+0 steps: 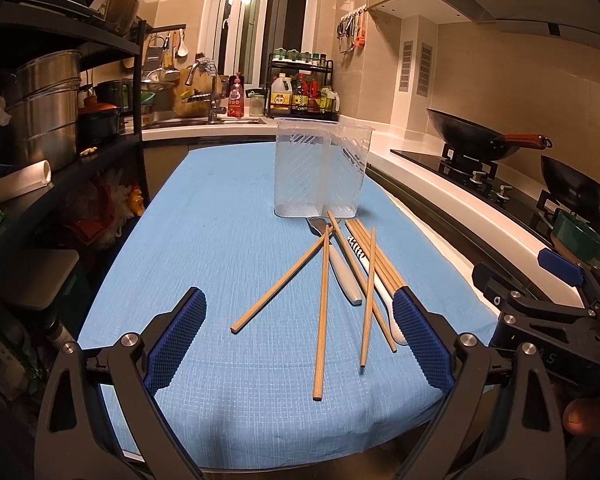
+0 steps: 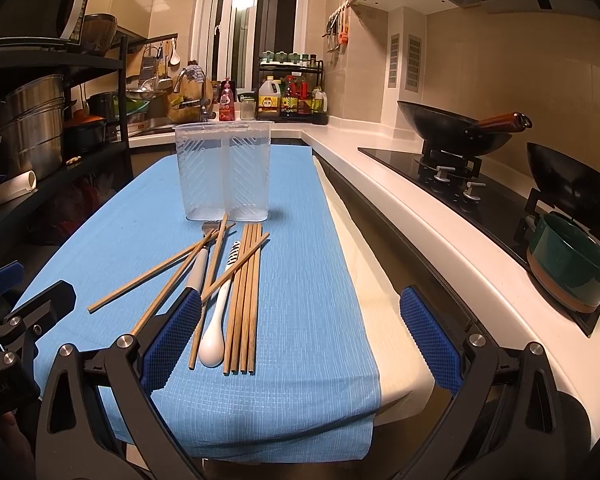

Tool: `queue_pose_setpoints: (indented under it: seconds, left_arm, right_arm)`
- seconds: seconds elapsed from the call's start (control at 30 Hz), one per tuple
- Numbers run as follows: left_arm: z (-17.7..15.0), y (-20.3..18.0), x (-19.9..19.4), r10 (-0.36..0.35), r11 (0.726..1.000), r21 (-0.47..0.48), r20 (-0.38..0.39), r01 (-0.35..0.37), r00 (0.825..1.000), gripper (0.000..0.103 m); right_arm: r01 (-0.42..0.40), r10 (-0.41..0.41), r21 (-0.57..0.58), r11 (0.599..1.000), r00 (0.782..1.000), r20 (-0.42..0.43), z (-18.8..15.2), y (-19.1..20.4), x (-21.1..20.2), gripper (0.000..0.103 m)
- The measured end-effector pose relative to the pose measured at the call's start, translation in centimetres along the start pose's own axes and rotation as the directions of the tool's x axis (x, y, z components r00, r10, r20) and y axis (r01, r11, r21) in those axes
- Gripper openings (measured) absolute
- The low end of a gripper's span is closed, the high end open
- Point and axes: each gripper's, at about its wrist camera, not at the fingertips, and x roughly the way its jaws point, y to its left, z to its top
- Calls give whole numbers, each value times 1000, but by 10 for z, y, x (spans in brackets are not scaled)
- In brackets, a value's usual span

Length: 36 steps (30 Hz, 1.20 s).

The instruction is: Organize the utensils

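The chopsticks (image 2: 242, 300) lie loose on the blue cloth (image 2: 308, 280) in front of me, some in a neat parallel bundle on the right of the pile, others crossed at angles over the rest. Among them lies a white spoon (image 2: 213, 350) with a black-and-white striped handle, its bowl toward me, and a fork (image 1: 342, 268) with a pale grey handle, its tines pointing away toward the holder. One chopstick rests across the fork's neck.

Just beyond the pile stands the clear plastic utensil holder (image 1: 320, 172), upright on the cloth, divided into two compartments by a wall down its middle. I see nothing inside either compartment. The far tips of a few chopsticks reach close to its base.

My left gripper (image 1: 300, 344) hovers over the near end of the cloth with its blue-padded fingers spread wide, holding nothing; the ends of several chopsticks lie between them. My right gripper (image 2: 300, 344) is likewise spread wide and holds nothing, its left finger (image 2: 172, 340) just over the near ends of two slanted chopsticks, its right finger over the pale table edge beside the cloth.

To my right runs a white counter (image 2: 440, 240) with a black wok (image 2: 456, 130) on the stove and a green pot (image 2: 572, 268) nearer me.
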Motion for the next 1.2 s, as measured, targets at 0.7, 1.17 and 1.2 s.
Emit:
queue_pose_setpoints:
  seconds: [0.7, 1.17, 1.2]
  left_arm:
    - [-5, 1, -2, -21, 1000, -15, -14, 21, 1000, 77]
    - [-13, 19, 33, -69, 996, -60, -129, 61, 989, 26]
    - [-13, 22, 37, -67, 996, -69, -136, 58, 988, 26]
  right_arm:
    - [-44, 46, 80, 996, 999, -19, -2, -6, 5, 76]
    - [-131, 153, 109, 985, 961, -229, -20, 9, 63, 28]
    - [-137, 162, 112, 984, 955, -250, -22, 10, 69, 24]
